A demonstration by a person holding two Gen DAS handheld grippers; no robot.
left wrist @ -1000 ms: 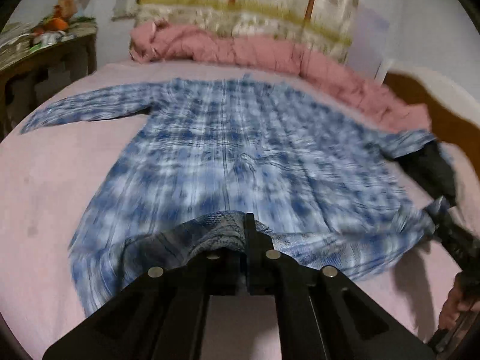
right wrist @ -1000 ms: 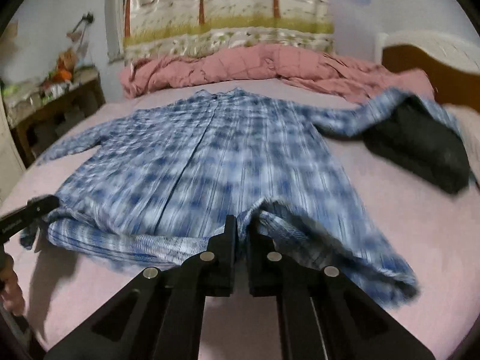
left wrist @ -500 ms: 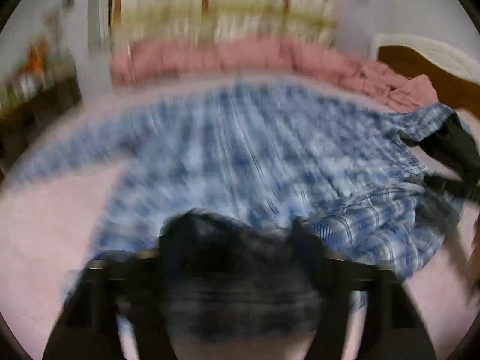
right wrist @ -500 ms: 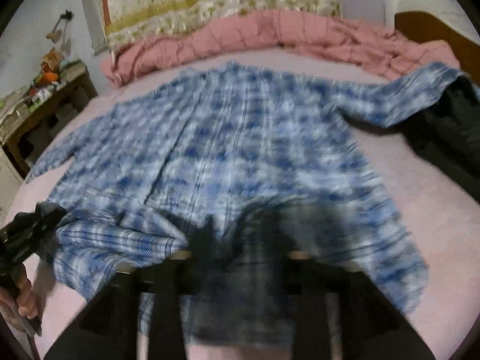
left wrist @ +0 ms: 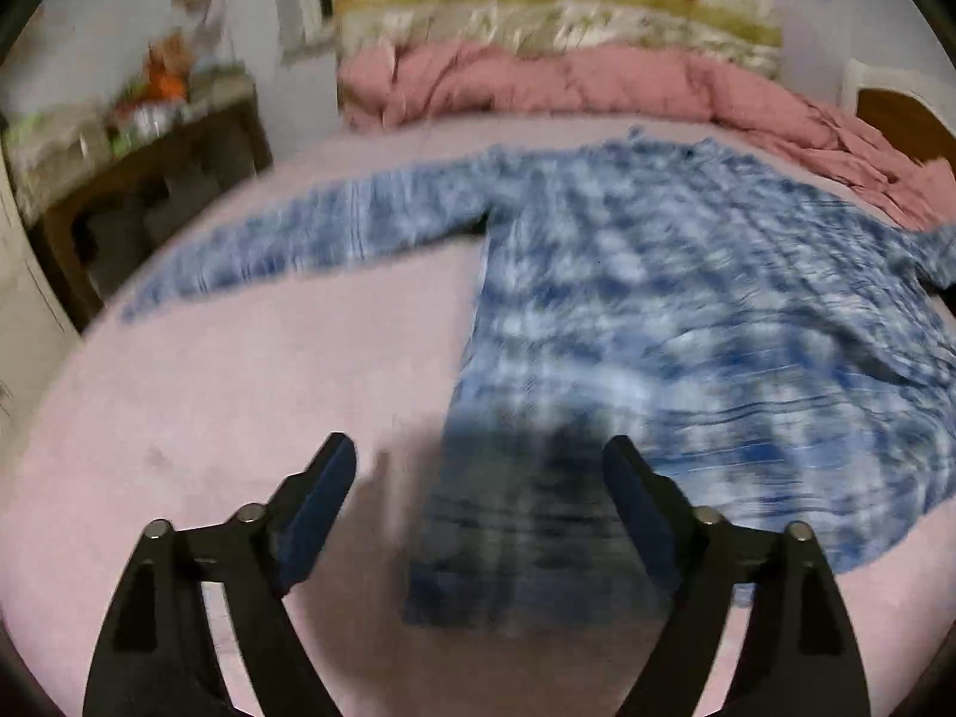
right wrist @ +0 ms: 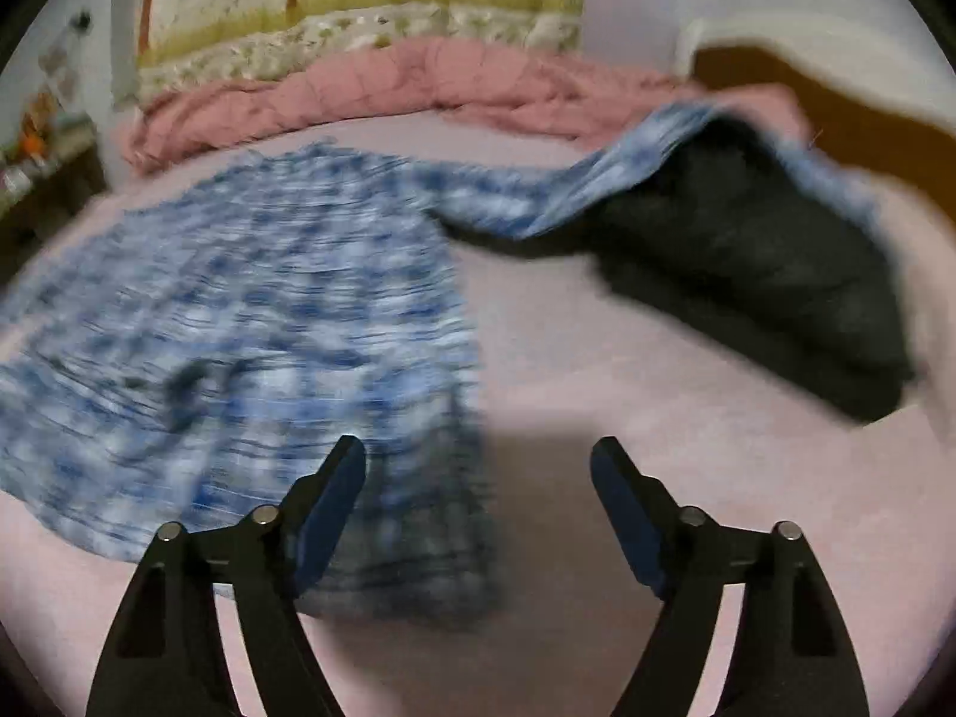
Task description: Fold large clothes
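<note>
A blue and white plaid shirt (left wrist: 687,322) lies spread flat on the pink bed (left wrist: 251,394), collar toward the far side. Its left sleeve (left wrist: 299,251) stretches out to the left. In the right wrist view the shirt (right wrist: 239,322) fills the left half and its right sleeve (right wrist: 597,179) drapes over a dark garment (right wrist: 759,275). My left gripper (left wrist: 478,472) is open and empty above the shirt's near left hem corner. My right gripper (right wrist: 478,469) is open and empty above the near right hem corner. Both views are blurred by motion.
A crumpled pink quilt (left wrist: 567,83) lies along the far side of the bed under a patterned curtain (left wrist: 538,6). A cluttered wooden side table (left wrist: 137,161) stands at the left. A wooden headboard (right wrist: 836,101) is at the right.
Both grippers were shut on the shirt's lower hem and have opened and let it go. The hem now lies flat on the bed, and both grippers have swung outward toward the shirt's sides.
</note>
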